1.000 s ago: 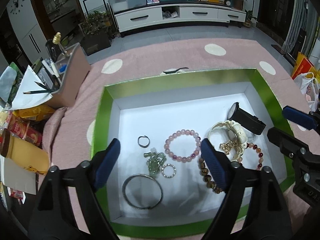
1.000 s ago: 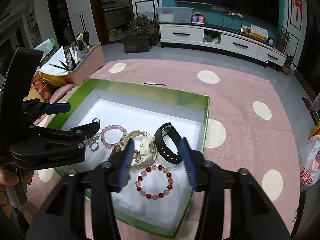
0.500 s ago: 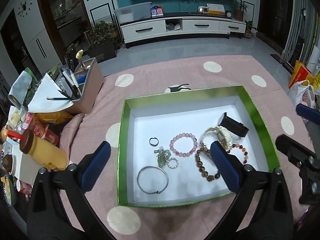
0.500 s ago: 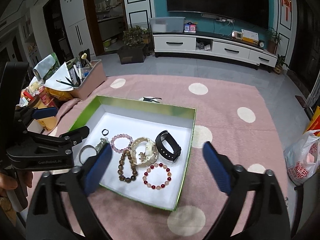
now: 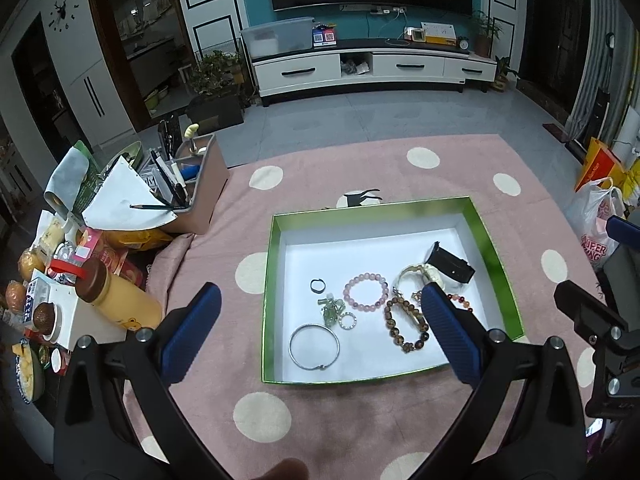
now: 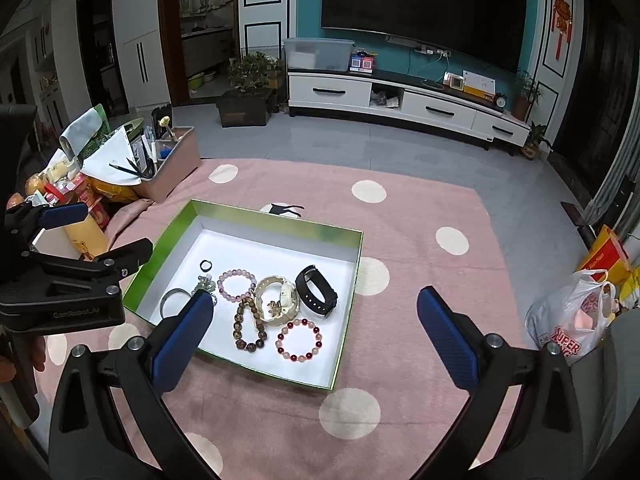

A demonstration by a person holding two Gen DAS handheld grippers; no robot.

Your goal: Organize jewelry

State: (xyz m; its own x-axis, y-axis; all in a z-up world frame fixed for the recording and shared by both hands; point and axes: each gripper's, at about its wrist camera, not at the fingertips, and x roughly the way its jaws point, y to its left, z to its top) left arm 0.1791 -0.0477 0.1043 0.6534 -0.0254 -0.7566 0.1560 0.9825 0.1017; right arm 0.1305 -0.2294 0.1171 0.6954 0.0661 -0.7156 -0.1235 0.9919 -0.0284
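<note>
A green-rimmed box (image 5: 270, 272) (image 6: 347, 300) with a white floor lies on a pink dotted cloth. In it lie a silver bangle (image 5: 314, 346), a dark ring (image 5: 317, 285), a green charm (image 5: 331, 309), a pink bead bracelet (image 5: 366, 291) (image 6: 236, 283), a brown bead bracelet (image 5: 404, 330) (image 6: 249, 328), a cream watch (image 6: 278, 300), a black band (image 6: 316, 290) and a red bead bracelet (image 6: 299, 340). My left gripper (image 5: 320, 328) is open and empty, high above the box's near side. My right gripper (image 6: 314, 328) is open and empty, high above the box.
A pink organizer (image 5: 192, 188) with pens, a yellow bottle (image 5: 116, 300) and snack packs crowd the left edge. A white plastic bag (image 6: 572, 320) sits at the right. A TV stand (image 6: 400, 100) stands across the room.
Both grippers have lifted up and back from the box and opened wider. The jewelry in the box has not moved.
</note>
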